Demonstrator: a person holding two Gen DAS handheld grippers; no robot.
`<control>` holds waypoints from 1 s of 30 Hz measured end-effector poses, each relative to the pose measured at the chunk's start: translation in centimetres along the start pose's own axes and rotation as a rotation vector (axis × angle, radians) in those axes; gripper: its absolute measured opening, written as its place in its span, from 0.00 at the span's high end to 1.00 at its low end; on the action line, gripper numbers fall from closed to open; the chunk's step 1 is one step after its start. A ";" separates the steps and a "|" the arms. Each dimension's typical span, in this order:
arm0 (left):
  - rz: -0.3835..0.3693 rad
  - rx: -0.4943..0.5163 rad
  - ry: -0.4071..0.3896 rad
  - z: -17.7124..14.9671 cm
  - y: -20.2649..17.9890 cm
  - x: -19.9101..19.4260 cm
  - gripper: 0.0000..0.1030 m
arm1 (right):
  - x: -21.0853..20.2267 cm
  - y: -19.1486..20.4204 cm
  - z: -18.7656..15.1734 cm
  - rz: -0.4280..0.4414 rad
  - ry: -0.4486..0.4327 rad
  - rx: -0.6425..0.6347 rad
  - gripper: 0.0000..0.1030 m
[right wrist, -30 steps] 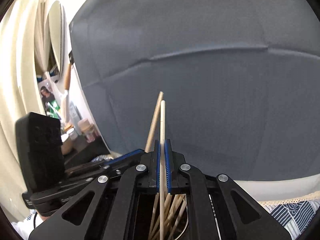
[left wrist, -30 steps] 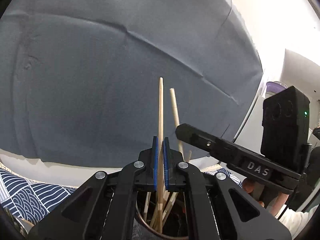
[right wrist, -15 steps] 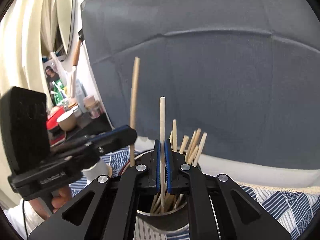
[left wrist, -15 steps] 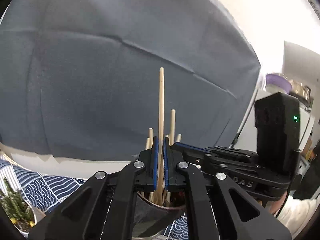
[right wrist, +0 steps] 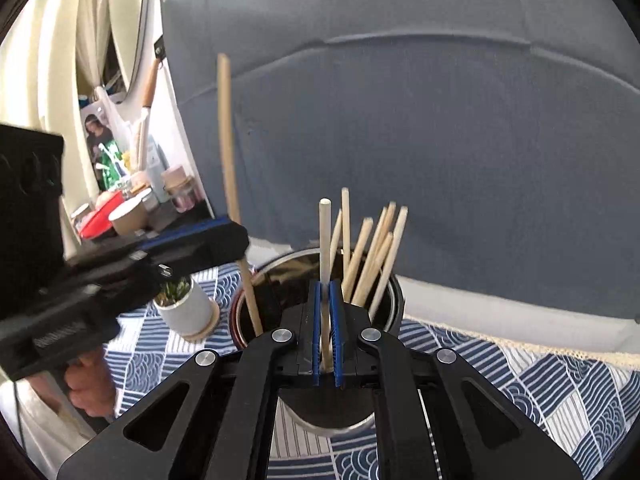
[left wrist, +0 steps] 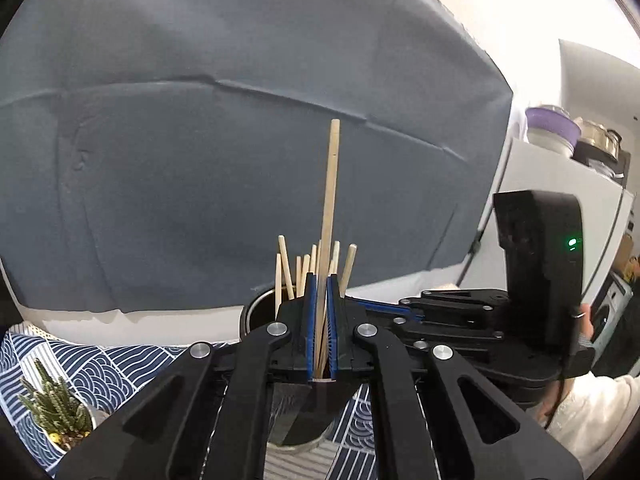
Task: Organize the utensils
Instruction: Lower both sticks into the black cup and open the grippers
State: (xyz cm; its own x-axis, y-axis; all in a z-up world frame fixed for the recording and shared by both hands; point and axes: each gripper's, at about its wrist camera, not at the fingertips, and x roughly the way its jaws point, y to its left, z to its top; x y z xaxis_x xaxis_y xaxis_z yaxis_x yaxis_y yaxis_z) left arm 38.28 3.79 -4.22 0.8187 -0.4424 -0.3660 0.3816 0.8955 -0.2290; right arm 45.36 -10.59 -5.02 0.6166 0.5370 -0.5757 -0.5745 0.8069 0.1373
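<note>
My left gripper [left wrist: 320, 312] is shut on a long wooden chopstick [left wrist: 331, 200] that stands upright over a metal cup [left wrist: 256, 312] full of several chopsticks [left wrist: 284, 268]. My right gripper [right wrist: 328, 320] is shut on a paler chopstick [right wrist: 325, 236], its lower end inside the same metal cup [right wrist: 394, 300]. In the right wrist view the left gripper [right wrist: 236, 240] comes in from the left with its chopstick [right wrist: 226, 128] reaching down into the cup. In the left wrist view the right gripper [left wrist: 408, 312] sits at the right.
The cup stands on a blue and white patterned cloth [right wrist: 540, 380]. A small potted succulent [right wrist: 184, 304] stands left of the cup; it also shows in the left wrist view [left wrist: 60, 408]. A grey backdrop [right wrist: 440, 120] hangs behind. Cluttered shelves [right wrist: 128, 192] lie far left.
Both grippers have risen and pulled back from the cup, each lifting its chopstick. The cup and its bundle of chopsticks now show in front of the jaws.
</note>
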 end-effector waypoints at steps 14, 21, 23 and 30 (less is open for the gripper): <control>0.044 0.061 0.141 0.0 -0.4 -1.2 0.95 | -0.2 0.7 -0.8 -0.030 0.017 0.051 0.95; 0.053 0.023 0.201 -1.0 0.3 -0.5 0.95 | -0.6 0.5 -1.2 -0.042 0.007 0.074 0.95; 0.051 0.025 0.215 -0.8 0.5 0.3 0.95 | -0.7 0.6 -1.2 -0.052 0.005 0.069 0.94; 0.055 0.102 0.265 0.3 0.0 2.5 0.95 | -1.3 0.8 -1.2 -0.093 -0.009 0.063 0.94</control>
State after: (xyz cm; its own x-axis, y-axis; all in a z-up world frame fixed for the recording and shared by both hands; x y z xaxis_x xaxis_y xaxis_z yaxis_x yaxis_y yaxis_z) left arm 40.42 2.68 -4.83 0.7038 -0.3784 -0.6013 0.3923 0.9126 -0.1151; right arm 43.45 -10.96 -5.15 0.6708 0.4607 -0.5813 -0.4794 0.8673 0.1341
